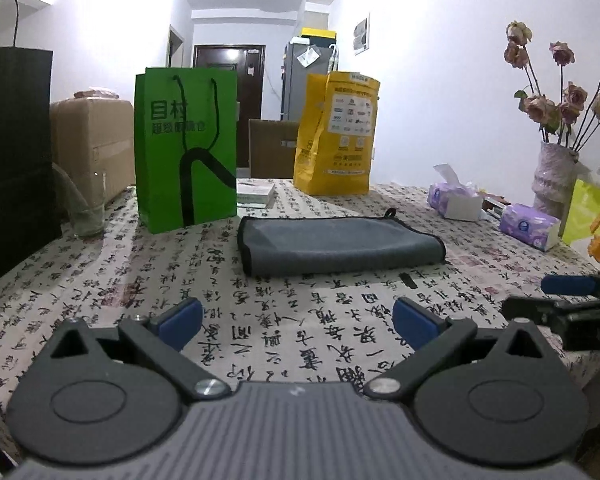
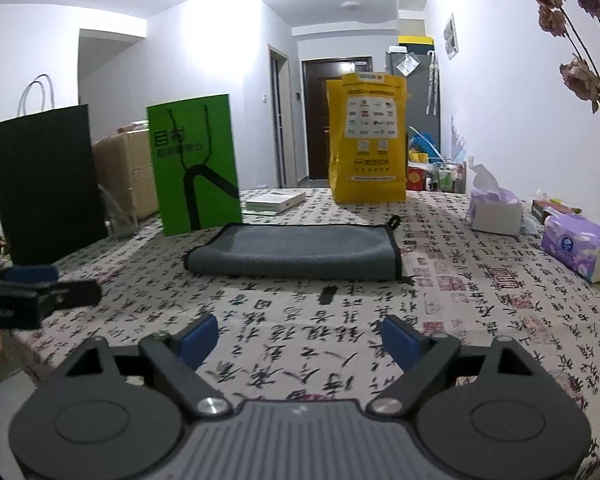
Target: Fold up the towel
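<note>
A grey towel (image 1: 340, 242), already folded into a flat rectangle, lies on the tabletop (image 1: 100, 280) just in front of a green bag (image 1: 186, 144). Its long axis runs left to right, straight ahead of both grippers. Left gripper (image 1: 296, 320) and right gripper (image 2: 298, 340) hover apart from it, released and empty, about equally near.

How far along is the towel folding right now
The gray towel already lies folded over on the tablecloth, its black-trimmed edges stacked at the sides. Nothing is in hand: the left gripper and right gripper are both open, short of the towel. Any further fold is left.
</note>
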`<state>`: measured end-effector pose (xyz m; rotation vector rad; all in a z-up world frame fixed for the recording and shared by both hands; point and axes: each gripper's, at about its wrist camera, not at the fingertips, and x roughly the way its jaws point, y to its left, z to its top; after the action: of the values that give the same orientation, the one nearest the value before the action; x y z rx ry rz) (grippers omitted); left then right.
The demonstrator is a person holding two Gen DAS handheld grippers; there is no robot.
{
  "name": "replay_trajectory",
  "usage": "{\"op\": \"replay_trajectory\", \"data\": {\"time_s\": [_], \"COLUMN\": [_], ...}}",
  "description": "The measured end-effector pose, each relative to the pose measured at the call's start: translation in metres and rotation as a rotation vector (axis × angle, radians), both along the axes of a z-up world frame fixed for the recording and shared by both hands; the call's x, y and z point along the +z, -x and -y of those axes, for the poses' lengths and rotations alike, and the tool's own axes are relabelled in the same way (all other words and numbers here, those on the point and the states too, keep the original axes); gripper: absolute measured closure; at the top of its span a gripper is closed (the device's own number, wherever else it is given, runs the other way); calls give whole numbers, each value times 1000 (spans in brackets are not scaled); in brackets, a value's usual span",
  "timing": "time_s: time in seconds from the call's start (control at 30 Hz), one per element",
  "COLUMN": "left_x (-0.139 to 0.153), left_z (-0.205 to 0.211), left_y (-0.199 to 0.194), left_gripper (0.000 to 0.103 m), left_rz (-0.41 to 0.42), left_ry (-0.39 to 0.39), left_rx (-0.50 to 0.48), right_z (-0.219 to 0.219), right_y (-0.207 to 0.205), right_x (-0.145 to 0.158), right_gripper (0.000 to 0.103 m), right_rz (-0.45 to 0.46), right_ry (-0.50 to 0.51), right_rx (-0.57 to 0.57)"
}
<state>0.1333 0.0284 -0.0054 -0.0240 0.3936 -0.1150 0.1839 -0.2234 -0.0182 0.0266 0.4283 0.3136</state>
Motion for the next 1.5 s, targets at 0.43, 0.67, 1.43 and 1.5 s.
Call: {"op": "replay_trajectory", "data": {"time_s": [0.43,0.67,1.43,1.5], "left_x": [1,2,0,-2], "left_z": [-2,-4,3,6], "left_y": [20,48,100,102], "left_gripper": [0,0,0,0], "left_rz": [17,44,54,50], "left_ry": [-8,-3,5,-2], "left_rx": [14,48,53,51], "right_z": [-6,-6,-10,-8], "right_y": [25,47,103,108], "right_x": [6,7,5,4], "right_gripper": [13,12,7,5], "right_rz": [33,45,94,96], "right_ry": [9,17,9,-2], "right_rx": [28,40,23,17]}}
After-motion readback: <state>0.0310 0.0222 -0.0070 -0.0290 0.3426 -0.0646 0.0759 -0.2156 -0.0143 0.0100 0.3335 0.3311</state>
